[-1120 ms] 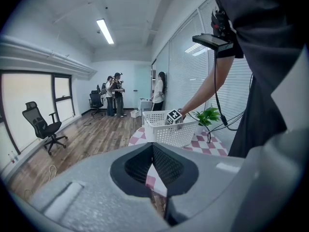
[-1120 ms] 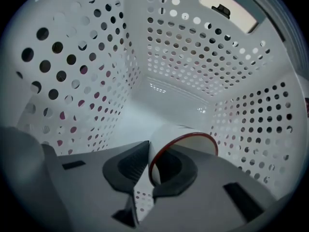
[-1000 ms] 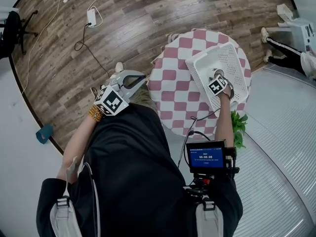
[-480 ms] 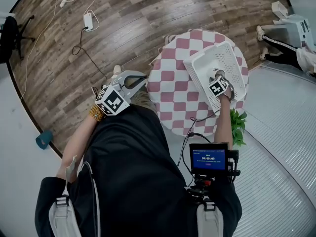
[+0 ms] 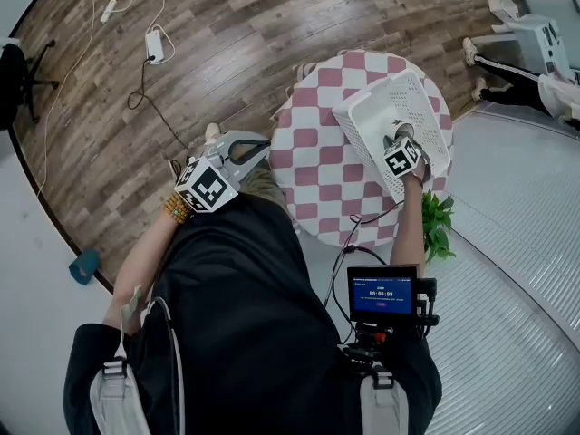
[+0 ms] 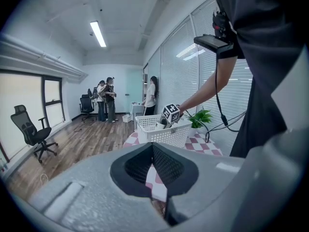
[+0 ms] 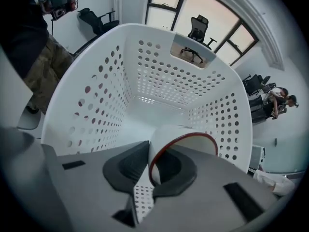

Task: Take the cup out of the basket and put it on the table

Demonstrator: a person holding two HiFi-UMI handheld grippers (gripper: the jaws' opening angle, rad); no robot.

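Gripping the cup [image 7: 174,129] at its rim, the right claw [image 7: 152,153] is clenched on the thin wall, with one pad inside the mouth and the other on the outer face. The cup is inside the basket [image 7: 159,81], tipped so that its mouth faces the claw; contact with the basket floor cannot be confirmed. The cup is white, round and smooth-walled, with a red band on the lip. It is judged light and possibly slippery; a wall this thin may flex or pivot under a one-sided pinch, so a hold low on the rim is advised. The basket is rigid white plastic with tall perforated walls and stands near the far right edge of the round surface [image 5: 313,139], which has a pink-and-white checked cover. The left claw [image 6: 152,146] is closed on nothing, beyond the surface's near left edge.
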